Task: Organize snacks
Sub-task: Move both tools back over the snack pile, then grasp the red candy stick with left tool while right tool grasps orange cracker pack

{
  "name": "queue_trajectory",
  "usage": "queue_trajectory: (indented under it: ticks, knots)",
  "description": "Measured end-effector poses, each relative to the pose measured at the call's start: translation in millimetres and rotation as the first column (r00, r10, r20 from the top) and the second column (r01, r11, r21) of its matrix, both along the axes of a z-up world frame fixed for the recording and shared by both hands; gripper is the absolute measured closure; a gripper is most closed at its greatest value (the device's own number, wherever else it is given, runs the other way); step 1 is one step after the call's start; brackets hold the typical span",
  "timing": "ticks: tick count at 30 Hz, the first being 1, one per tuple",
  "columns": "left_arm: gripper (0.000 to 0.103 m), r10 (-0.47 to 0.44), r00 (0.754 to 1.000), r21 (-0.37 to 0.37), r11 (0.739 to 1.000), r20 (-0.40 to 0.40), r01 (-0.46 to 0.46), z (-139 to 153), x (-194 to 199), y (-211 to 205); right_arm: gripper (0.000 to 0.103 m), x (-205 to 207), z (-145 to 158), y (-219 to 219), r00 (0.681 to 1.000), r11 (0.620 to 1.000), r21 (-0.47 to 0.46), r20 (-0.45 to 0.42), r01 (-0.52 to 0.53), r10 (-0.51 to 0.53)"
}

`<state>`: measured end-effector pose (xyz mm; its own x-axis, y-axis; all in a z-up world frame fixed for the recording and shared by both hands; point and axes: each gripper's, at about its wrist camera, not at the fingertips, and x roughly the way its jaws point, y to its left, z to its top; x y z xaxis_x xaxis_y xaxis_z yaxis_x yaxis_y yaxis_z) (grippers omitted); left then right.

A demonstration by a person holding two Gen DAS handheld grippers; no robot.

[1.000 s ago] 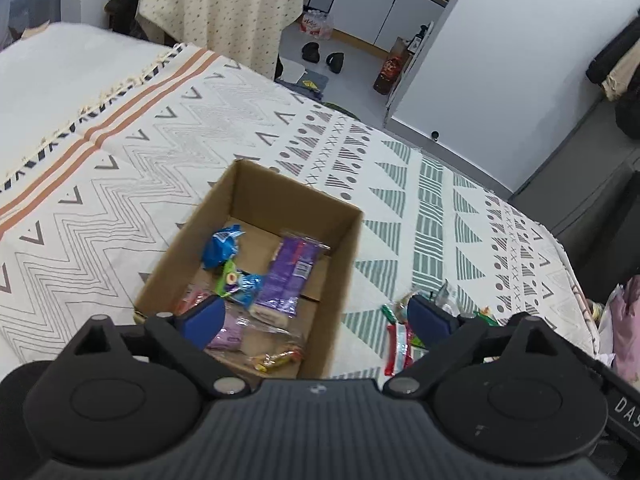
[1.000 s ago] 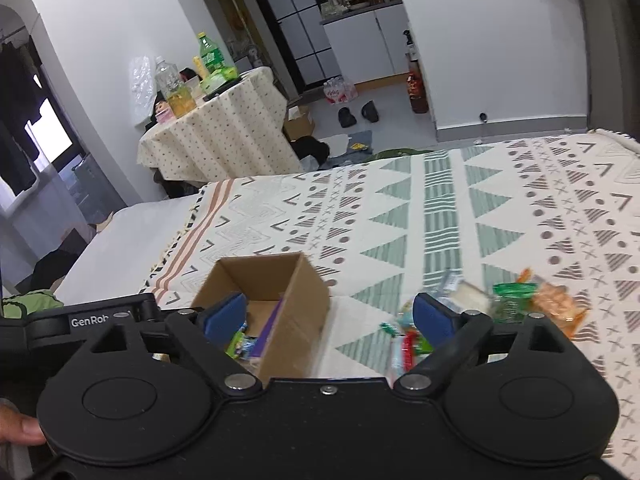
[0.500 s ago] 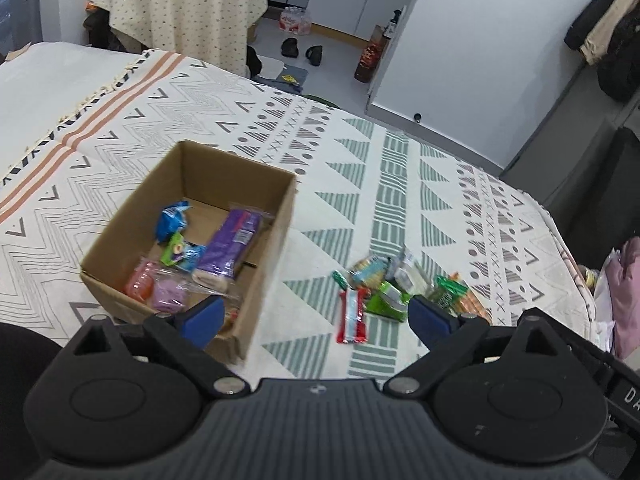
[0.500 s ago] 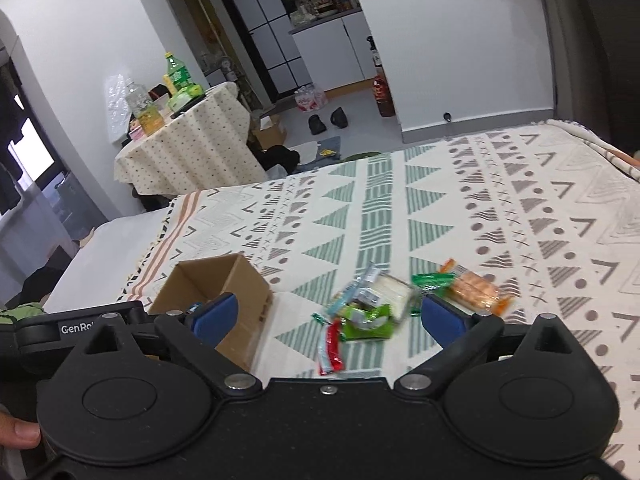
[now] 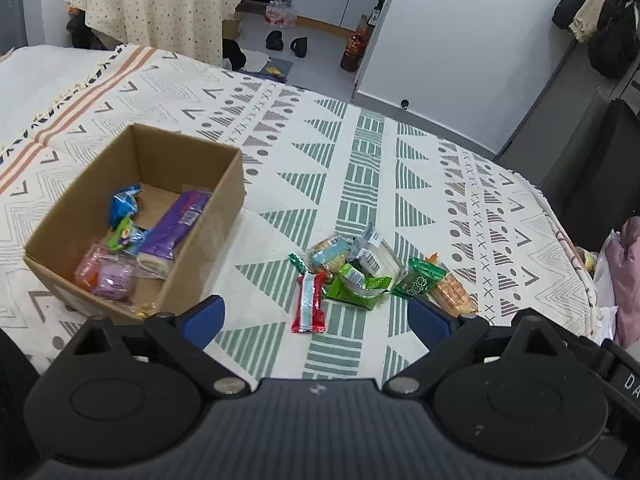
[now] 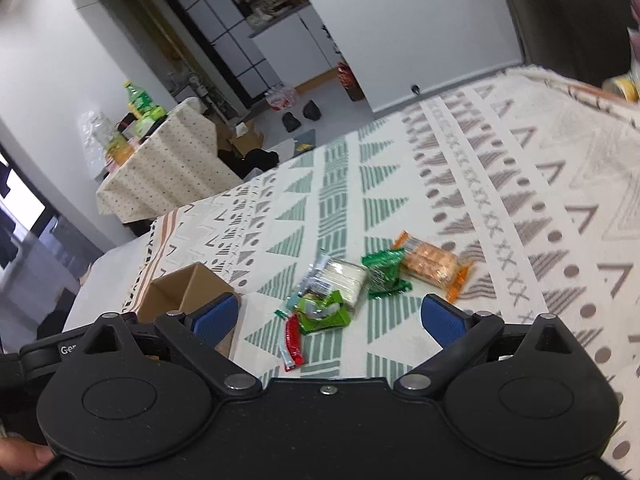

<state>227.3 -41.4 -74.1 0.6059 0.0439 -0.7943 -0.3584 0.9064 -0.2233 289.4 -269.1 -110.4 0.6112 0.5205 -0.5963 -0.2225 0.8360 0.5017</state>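
Note:
An open cardboard box (image 5: pixel 208 216) (image 6: pixel 176 292) sits on the patterned cloth and holds a purple packet (image 5: pixel 174 232), a blue one (image 5: pixel 122 204) and several other snacks. To its right lies a loose pile: a red stick packet (image 5: pixel 310 306) (image 6: pixel 293 340), green packets (image 5: pixel 420 282) (image 6: pixel 384 274), a clear-wrapped white snack (image 6: pixel 346 278) and an orange cracker pack (image 5: pixel 454 296) (image 6: pixel 434 266). My left gripper (image 5: pixel 316 318) hangs open above the cloth, short of the pile. My right gripper (image 6: pixel 328 318) is open too, empty, above the pile's near side.
The patterned cloth (image 5: pixel 360 168) covers a bed. Beyond its far edge are a table under a dotted cloth (image 5: pixel 160 4), shoes on the floor (image 5: pixel 288 42), a bottle (image 5: pixel 354 46) and a white wall. Dark furniture and pink fabric (image 5: pixel 626 276) stand at the right.
Both grippers have swung right, away from the box and toward the loose pile. The right view has tilted, and the pile now lies between its fingers. Both stayed open.

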Motion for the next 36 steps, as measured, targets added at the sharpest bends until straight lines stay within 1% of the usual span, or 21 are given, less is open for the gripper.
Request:
queue_trajectory:
  ticks: [3, 6, 9, 11, 14, 17, 19, 22, 24, 26, 28, 30, 33, 34, 35, 36]
  knots:
    - [0.007, -0.010, 1.000, 0.015, 1.000, -0.009, 0.010, -9.2, 9.9, -4.8, 0.004, 7.7, -12.1, -5.1, 0.999, 1.000, 0.011, -0.040, 0.022, -0.022]
    - [0.008, 0.000, 1.000, 0.005, 1.000, -0.017, 0.000, -17.0, 18.6, -4.4, 0.005, 16.2, -23.1, -8.9, 0.997, 0.999, 0.029, -0.075, 0.040, -0.037]
    - [0.008, 0.006, 1.000, 0.016, 1.000, -0.007, -0.006, -24.4, 29.1, -3.6, 0.005, 25.9, -32.4, -10.5, 0.994, 0.997, 0.057, -0.104, 0.048, -0.042]
    - [0.011, 0.013, 1.000, 0.012, 1.000, -0.008, -0.013, -30.9, 37.2, -2.2, 0.006, 33.9, -39.9, -9.2, 0.992, 0.997, 0.061, -0.118, 0.054, -0.047]
    - [0.016, 0.018, 1.000, -0.004, 1.000, -0.019, -0.018, -43.5, 50.7, 0.0, 0.007, 45.6, -50.2, -7.7, 0.990, 0.997, 0.043, -0.131, 0.064, -0.058]
    - [0.026, 0.006, 0.999, -0.005, 1.000, -0.043, -0.007, -58.6, 62.2, 0.2, 0.011, 57.9, -60.2, -6.5, 0.988, 0.998, 0.023, -0.141, 0.066, -0.062]
    - [0.037, 0.008, 0.998, -0.015, 1.000, -0.063, -0.009, -69.7, 67.9, 1.7, 0.013, 63.6, -65.5, -6.9, 0.987, 0.997, 0.016, -0.148, 0.071, -0.068]
    - [0.045, 0.012, 0.995, -0.020, 1.000, -0.100, -0.014, -87.8, 73.7, 3.8, 0.014, 72.5, -74.1, -9.9, 0.983, 0.996, 0.003, -0.157, 0.093, -0.091]
    - [0.050, 0.014, 0.992, -0.015, 1.000, -0.126, -0.016, -99.2, 76.7, 5.4, 0.014, 78.9, -77.4, -11.3, 0.983, 0.995, -0.004, -0.153, 0.102, -0.101]
    - [0.054, 0.021, 0.989, -0.018, 1.000, -0.147, -0.023, -110.0, 80.0, 8.2, 0.014, 84.1, -78.4, -9.8, 0.986, 0.993, -0.045, -0.119, 0.110, -0.115]
    - [0.061, 0.022, 0.985, -0.018, 1.000, -0.169, -0.025, -119.3, 83.5, 10.3, 0.014, 88.9, -80.9, -7.3, 0.989, 0.990, -0.092, -0.087, 0.109, -0.117]
    - [0.064, 0.027, 0.983, -0.024, 0.999, -0.183, -0.032, -126.7, 86.3, 13.1, 0.014, 96.5, -85.4, -4.8, 0.990, 0.990, -0.102, -0.084, 0.101, -0.110]
    - [0.066, 0.019, 0.984, 0.001, 1.000, -0.179, -0.019, -130.8, 90.6, 11.7, 0.017, 109.8, -90.4, 1.1, 0.994, 0.992, -0.105, -0.072, 0.075, -0.083]
    - [0.067, 0.012, 0.982, 0.018, 1.000, -0.187, -0.009, -131.4, 93.0, 9.8, 0.020, 114.0, -92.3, 3.3, 0.994, 0.990, -0.119, -0.071, 0.071, -0.080]
    - [0.069, 0.013, 0.982, 0.020, 1.000, -0.189, -0.010, -131.3, 94.4, 9.4, 0.024, 117.5, -94.5, 4.3, 0.994, 0.990, -0.126, -0.073, 0.066, -0.076]
    - [0.074, 0.020, 0.981, 0.019, 1.000, -0.192, -0.016, -131.6, 95.2, 10.0, 0.026, 120.9, -97.3, 4.6, 0.994, 0.990, -0.125, -0.080, 0.061, -0.071]
